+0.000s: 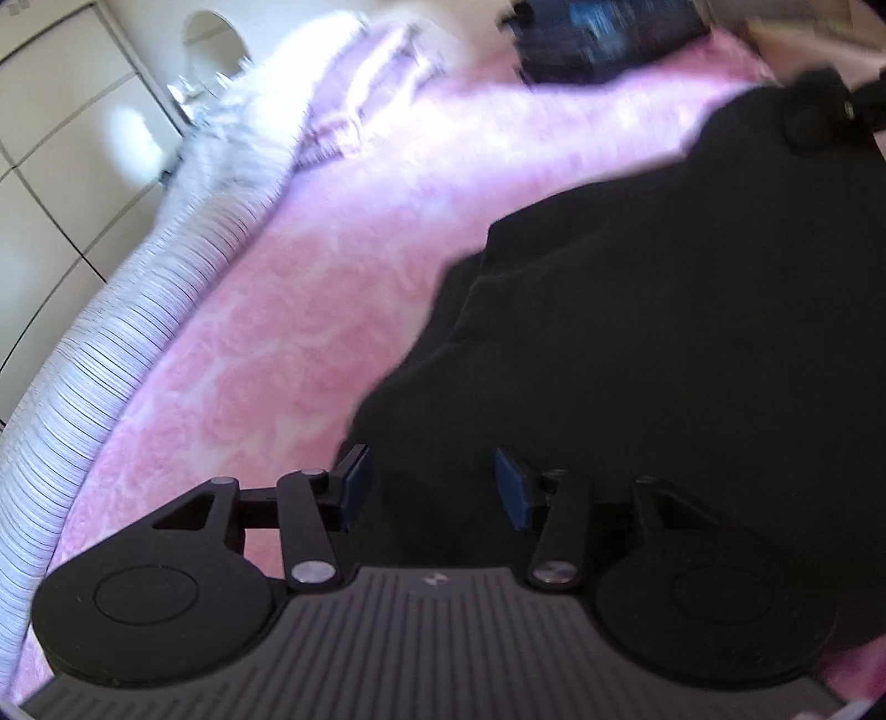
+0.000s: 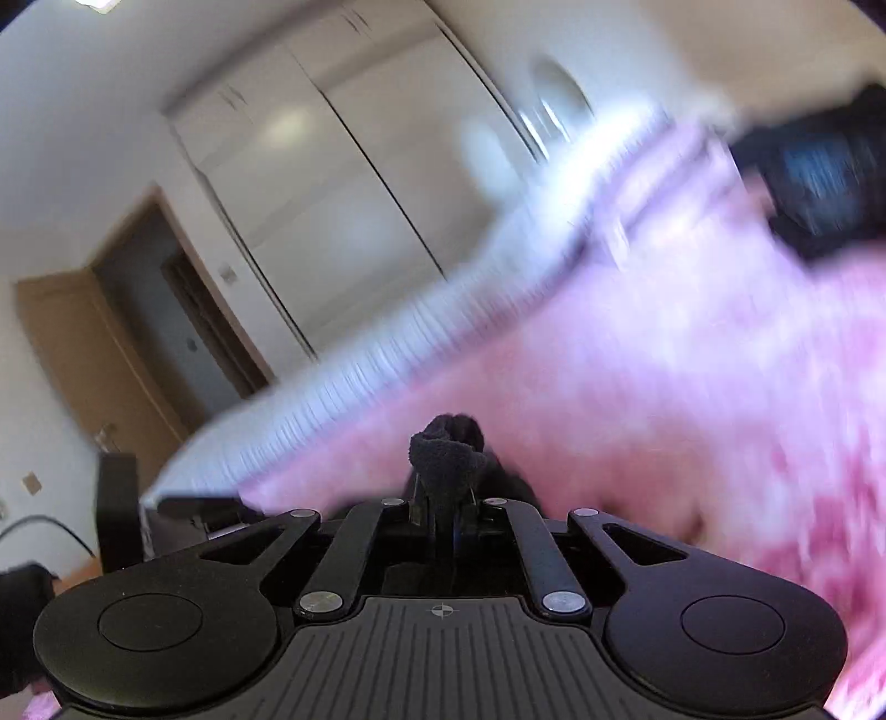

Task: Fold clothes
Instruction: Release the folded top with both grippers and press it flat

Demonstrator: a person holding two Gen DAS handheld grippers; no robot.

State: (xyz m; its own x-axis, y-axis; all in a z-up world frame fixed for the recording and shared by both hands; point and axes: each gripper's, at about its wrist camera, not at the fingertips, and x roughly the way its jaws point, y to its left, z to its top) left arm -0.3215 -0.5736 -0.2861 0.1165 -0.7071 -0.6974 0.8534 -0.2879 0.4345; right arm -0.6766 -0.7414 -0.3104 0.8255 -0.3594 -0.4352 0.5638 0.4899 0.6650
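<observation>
Inspecting the bed, the black garment (image 1: 664,332) was found lying in a loose heap on the pink bedspread (image 1: 288,310), toward the side away from the white striped bed edge (image 1: 83,354). The left gripper (image 1: 432,487) stood over the near hem of the garment with its blue pads (image 1: 512,487) spread apart and nothing between them. The right gripper (image 2: 446,498) was pressed together on a bunched corner of the black garment (image 2: 446,451), held up above the bedspread (image 2: 664,387); heavy blur in that view suggested it was being swung. Judged from this, a fold or a spreading-out was in hand, with one corner carried by the right side; which of the two could not be settled. The next move would call for the free left gripper to secure a matching edge so the cloth could be drawn flat and square. A dark object (image 1: 603,39) lay beyond the garment, too blurred to name.
</observation>
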